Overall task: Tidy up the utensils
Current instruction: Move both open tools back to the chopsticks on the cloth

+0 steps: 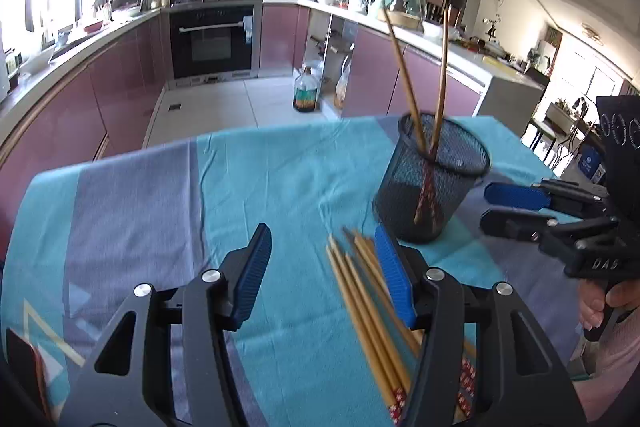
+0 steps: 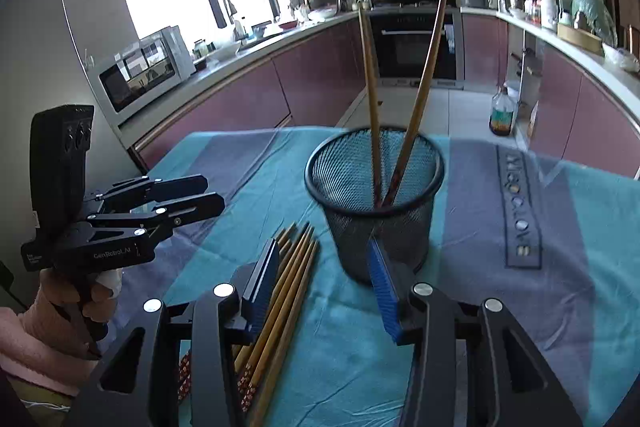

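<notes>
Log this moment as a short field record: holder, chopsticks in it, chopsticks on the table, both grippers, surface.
holder: black mesh cup, upright on the table
chopsticks in holder: two, leaning apart, tips up
chopsticks on table: loose bundle lying flat beside the cup
left gripper: open, nothing held, its right finger over the bundle
right gripper: open, nothing held, between the bundle and the cup
surface: table under a teal and grey cloth
progress: most chopsticks not yet in the cup
</notes>
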`<action>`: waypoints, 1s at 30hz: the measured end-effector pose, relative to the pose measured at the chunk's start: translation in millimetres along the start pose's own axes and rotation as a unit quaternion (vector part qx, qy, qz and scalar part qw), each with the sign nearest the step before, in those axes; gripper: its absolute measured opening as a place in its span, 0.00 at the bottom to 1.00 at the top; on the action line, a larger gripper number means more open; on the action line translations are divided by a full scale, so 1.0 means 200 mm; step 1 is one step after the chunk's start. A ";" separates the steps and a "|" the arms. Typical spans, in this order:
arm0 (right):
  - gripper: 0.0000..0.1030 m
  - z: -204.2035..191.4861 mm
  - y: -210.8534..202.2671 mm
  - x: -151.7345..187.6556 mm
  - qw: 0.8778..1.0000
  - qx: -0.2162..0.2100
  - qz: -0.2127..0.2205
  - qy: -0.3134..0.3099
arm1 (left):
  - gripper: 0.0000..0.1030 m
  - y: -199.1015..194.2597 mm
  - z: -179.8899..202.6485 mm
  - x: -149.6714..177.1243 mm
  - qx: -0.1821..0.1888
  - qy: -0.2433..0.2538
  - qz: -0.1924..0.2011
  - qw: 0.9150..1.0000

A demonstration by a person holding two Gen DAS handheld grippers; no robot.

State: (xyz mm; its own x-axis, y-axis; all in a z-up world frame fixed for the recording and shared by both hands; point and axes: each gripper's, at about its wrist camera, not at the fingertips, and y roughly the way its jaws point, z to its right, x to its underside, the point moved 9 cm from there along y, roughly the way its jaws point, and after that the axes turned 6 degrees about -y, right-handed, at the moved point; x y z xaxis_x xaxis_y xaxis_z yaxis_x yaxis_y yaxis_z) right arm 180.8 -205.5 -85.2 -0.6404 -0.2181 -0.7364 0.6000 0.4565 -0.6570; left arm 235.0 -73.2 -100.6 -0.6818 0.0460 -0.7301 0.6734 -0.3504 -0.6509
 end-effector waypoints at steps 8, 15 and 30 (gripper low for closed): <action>0.42 -0.07 0.14 0.18 0.998 0.003 -0.055 -0.001 | 0.53 0.09 0.04 0.26 -0.003 0.003 -0.057 0.998; 0.37 -0.08 0.15 0.26 0.998 0.006 -0.069 0.000 | 0.53 0.12 0.07 0.36 -0.001 0.004 -0.080 0.997; 0.34 -0.13 0.16 0.32 0.996 0.028 -0.078 -0.024 | 0.50 0.12 0.07 0.43 -0.009 0.013 -0.089 0.996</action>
State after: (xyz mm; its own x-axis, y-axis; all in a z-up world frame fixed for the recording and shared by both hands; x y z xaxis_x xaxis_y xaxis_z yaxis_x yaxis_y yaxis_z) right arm 147.3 -182.0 -149.0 -0.7059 -0.3240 -0.6299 0.5207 0.3655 -0.7716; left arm 189.1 -91.8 -175.4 -0.7832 0.1308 -0.6078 0.5476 -0.3178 -0.7740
